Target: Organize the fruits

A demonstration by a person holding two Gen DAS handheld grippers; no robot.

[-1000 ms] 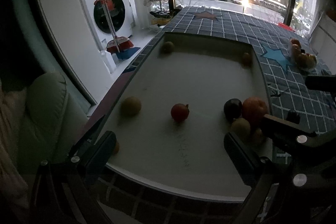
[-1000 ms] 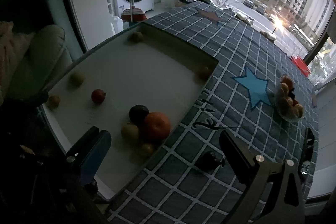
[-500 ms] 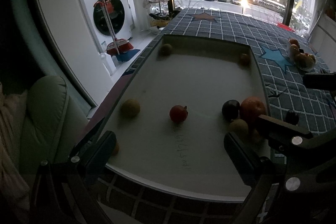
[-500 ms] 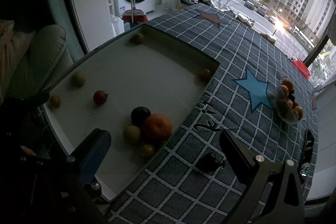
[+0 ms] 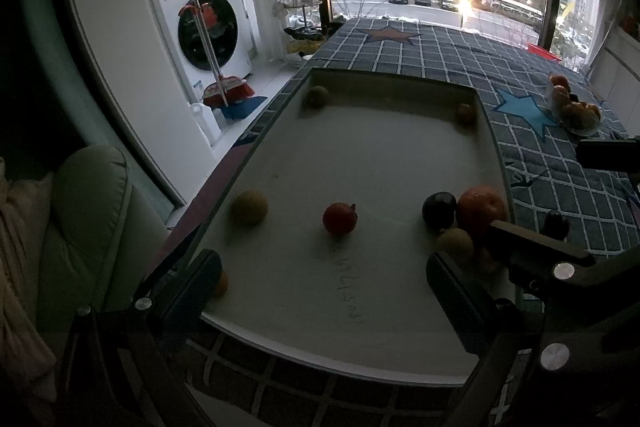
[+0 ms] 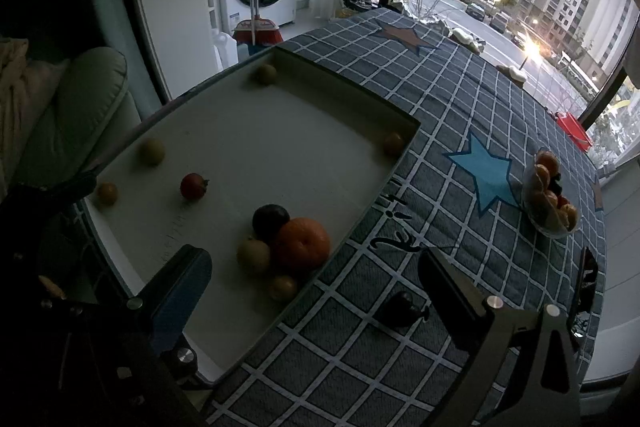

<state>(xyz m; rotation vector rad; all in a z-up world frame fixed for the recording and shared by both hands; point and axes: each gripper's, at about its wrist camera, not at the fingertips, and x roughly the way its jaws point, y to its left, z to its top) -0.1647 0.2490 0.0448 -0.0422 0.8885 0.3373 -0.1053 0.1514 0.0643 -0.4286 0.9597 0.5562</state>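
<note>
A shallow white tray (image 5: 360,155) (image 6: 260,131) holds several loose fruits. A small red fruit (image 5: 339,218) (image 6: 193,186) lies near the middle. An orange (image 5: 480,207) (image 6: 302,243), a dark plum (image 5: 439,210) (image 6: 270,219) and two small yellowish fruits cluster at its right edge. A dark fruit (image 6: 400,307) lies on the cloth outside the tray. A clear bowl of fruit (image 6: 552,199) (image 5: 572,107) stands far right. My left gripper (image 5: 320,291) is open above the tray's near edge. My right gripper (image 6: 316,287) is open above the cluster.
The table wears a blue checked cloth with stars (image 6: 484,171). A green armchair (image 5: 88,211) stands at the left. A washing machine (image 5: 204,27) and a broom are beyond it. A phone (image 6: 588,279) lies at the right table edge.
Both grippers have drawn back and risen slightly, so the tray looks a little farther away. No fruit has moved. Both grippers stay open.
</note>
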